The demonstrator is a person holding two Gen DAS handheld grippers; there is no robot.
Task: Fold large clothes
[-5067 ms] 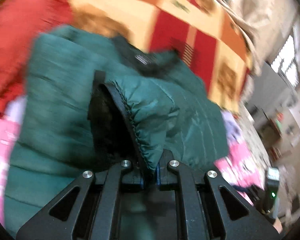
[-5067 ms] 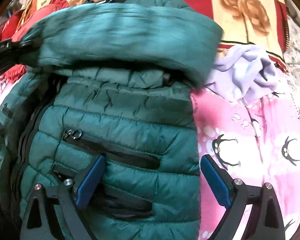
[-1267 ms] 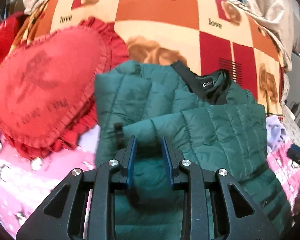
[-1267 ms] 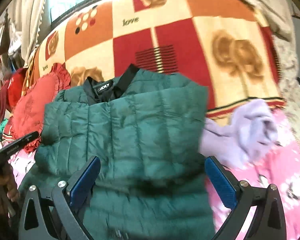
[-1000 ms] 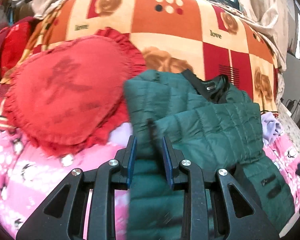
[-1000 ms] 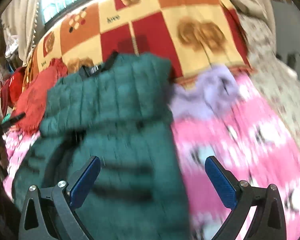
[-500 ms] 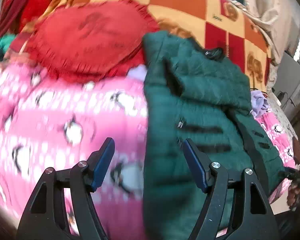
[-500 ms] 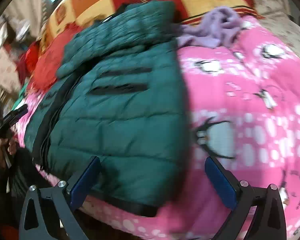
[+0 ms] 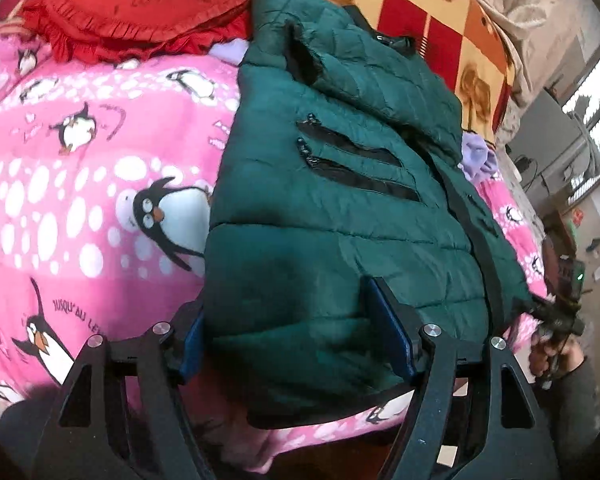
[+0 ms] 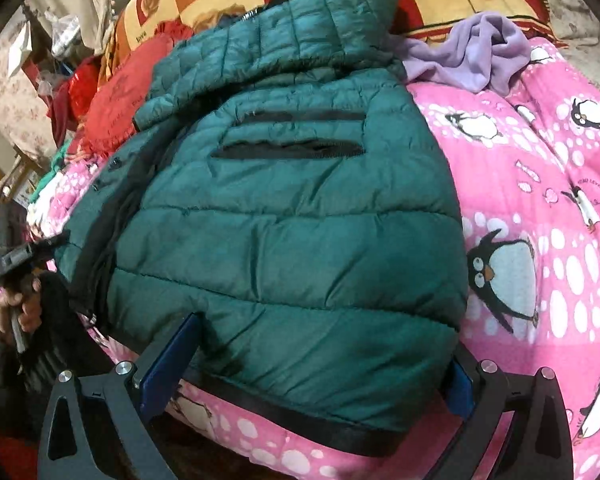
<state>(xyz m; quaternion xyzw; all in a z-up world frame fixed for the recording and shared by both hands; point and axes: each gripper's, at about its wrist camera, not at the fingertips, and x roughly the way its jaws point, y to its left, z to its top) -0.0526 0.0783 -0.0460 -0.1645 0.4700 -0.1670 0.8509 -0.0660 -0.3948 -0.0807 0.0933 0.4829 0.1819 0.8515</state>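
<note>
Left wrist view: dark green quilted puffer jacket [image 9: 340, 208] hem between released left tongs [image 9: 296, 344]; right tongs [image 10: 312, 364] likewise spread, straddling hem; pink penguin blanket [image 10: 540, 208] beneath.

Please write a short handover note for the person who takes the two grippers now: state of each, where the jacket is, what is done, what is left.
Left gripper: open, jaws astride the jacket's bottom hem, not closed on it.
Right gripper: open, jaws astride the hem at its own corner.
Jacket: front up on the pink blanket, collar toward the red pillow and the orange blanket; a purple cloth lies beside it.
Done: both sleeves folded across the chest.
Left: probably close on the hem and fold the bottom up toward the collar.
</note>
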